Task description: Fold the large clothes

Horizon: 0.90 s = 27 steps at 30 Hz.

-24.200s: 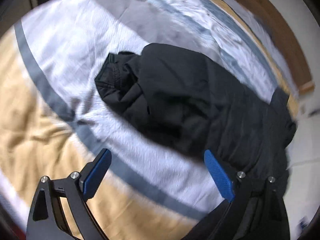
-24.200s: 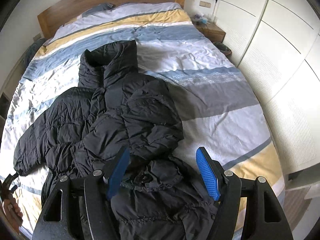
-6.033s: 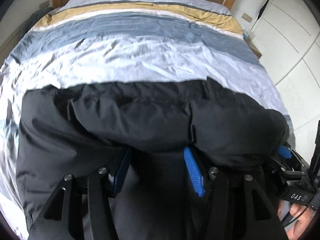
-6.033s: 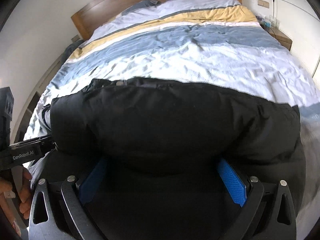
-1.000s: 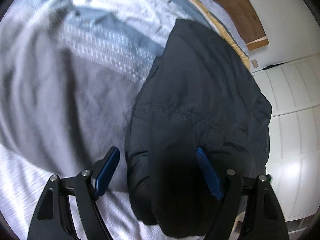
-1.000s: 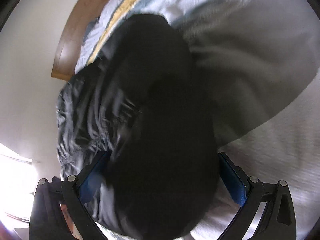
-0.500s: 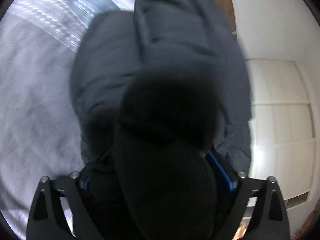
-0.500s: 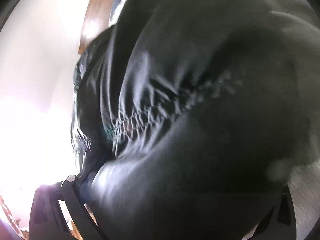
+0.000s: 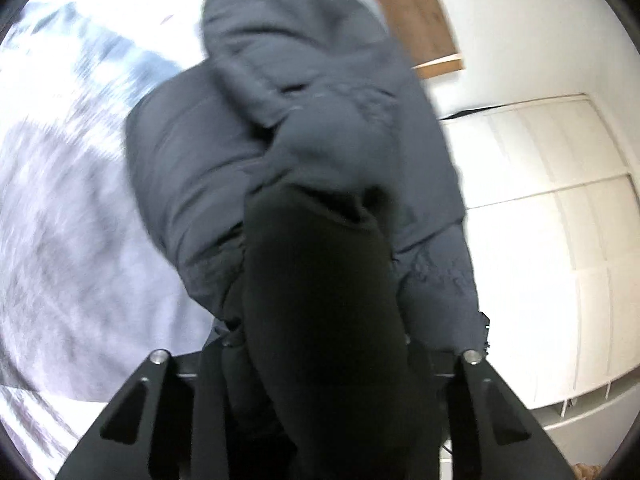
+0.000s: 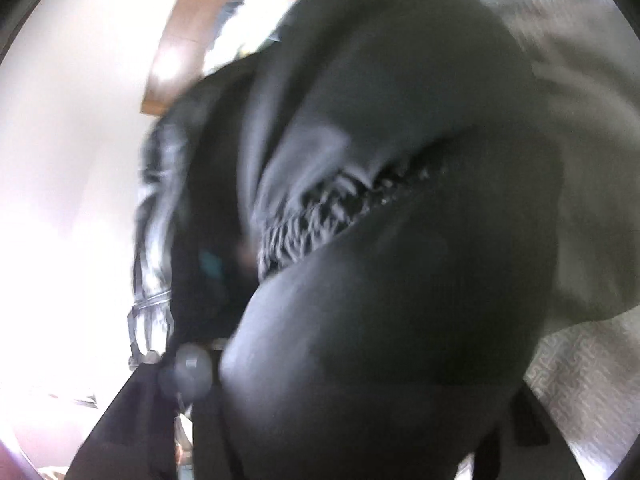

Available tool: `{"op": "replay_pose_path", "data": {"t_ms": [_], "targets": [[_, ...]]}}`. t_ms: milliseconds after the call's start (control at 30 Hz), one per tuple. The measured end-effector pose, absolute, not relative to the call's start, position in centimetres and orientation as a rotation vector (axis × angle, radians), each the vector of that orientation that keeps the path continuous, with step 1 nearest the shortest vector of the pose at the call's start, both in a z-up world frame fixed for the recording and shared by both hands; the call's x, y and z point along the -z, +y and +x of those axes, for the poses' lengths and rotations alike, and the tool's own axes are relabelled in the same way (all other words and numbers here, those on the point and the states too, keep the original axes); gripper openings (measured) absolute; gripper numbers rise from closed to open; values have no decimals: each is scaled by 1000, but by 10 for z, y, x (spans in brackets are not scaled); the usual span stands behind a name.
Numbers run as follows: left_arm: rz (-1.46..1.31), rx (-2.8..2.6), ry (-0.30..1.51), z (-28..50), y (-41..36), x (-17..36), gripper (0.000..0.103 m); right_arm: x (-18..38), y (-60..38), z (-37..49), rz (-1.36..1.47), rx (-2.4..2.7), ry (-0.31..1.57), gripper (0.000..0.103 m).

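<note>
Step, by my read: carrying folded jacket (image 9: pixel 304 128), bunched over bed (image 9: pixel 60 208). Left tongs (image 9: pixel 316 344) pinching jacket bulk; right tongs (image 10: pixel 352 380) smothered, can't tell. Next: set down flat w/o unrolling.

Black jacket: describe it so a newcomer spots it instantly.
Start from the striped bed with the wooden headboard. Bunched in front of both cameras is the black jacket, puffy and quilted, with a gathered seam. It is the only dark thing against pale bedding.
</note>
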State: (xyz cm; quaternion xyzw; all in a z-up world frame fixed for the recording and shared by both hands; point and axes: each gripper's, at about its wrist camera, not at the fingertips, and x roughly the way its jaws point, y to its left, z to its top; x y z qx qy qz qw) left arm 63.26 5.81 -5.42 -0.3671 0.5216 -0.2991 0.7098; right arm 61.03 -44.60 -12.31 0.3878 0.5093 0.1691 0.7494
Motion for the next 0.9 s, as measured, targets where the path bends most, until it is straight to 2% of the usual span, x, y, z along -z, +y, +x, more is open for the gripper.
{"op": "replay_pose_path", "data": {"t_ms": [100,233,400,567,733,767,833,867,900], "targets": [[-794,731,1084,628,48,11,28,78,-433,613,803,-410,1037,29],[-756,797,1011,611,49,-44,28,16,-413,604,741,-475,939,27],[-751,820,973,559,73,-80,28,-39,-396,570,702,-544,878,27],[-726,779,1030,508,107,-59,28,-28,-400,537,737,-566,921,27],[-638,589,1244,485,127,24,29,45,-396,517,707,-435,1098,29],[-634,561,1264,481,132,36,36,64,-397,511,689,-377,1152,34],[-689,514,1283,473,152,57,43,87,-409,504,706,-297,1205,50],[-716,502,1285,471,159,61,47,94,-416,499,728,-256,1220,66],[-735,476,1290,470,170,64,49,99,-424,493,739,-211,1224,77]]}}
